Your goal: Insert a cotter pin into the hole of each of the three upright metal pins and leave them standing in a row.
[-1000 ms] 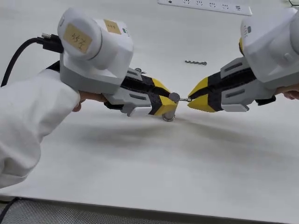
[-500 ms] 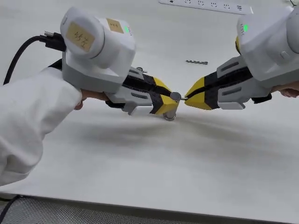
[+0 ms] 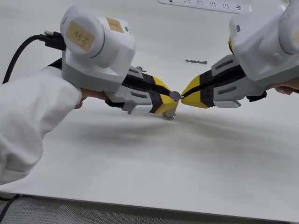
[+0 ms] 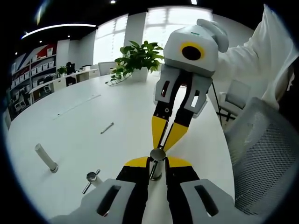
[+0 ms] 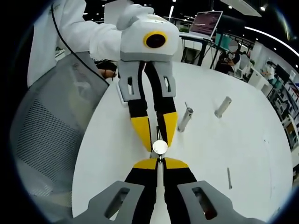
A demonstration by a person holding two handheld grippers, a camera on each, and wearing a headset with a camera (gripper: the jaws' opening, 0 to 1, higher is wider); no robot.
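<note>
Clamping the metal pin [image 3: 174, 96] upright at mid-frame in the head view, base on the white table [image 3: 154, 168], left gripper [image 3: 170, 106] jaws narrowed round its shaft. Pinching a cotter pin [image 5: 160, 161] in the almost closed right gripper [image 3: 184, 95], holding its tip at the pin's head from the right. Leaving bare tabletop open toward the lower edge. Keeping clear of a spare cotter pin [image 3: 195, 62] at upper right and a power strip [image 3: 205, 5] along the top edge. Working well apart from a bare upright pin [image 4: 46, 157] and a second pin [image 4: 92, 178] carrying a cotter pin, at lower left in the left gripper view.
</note>
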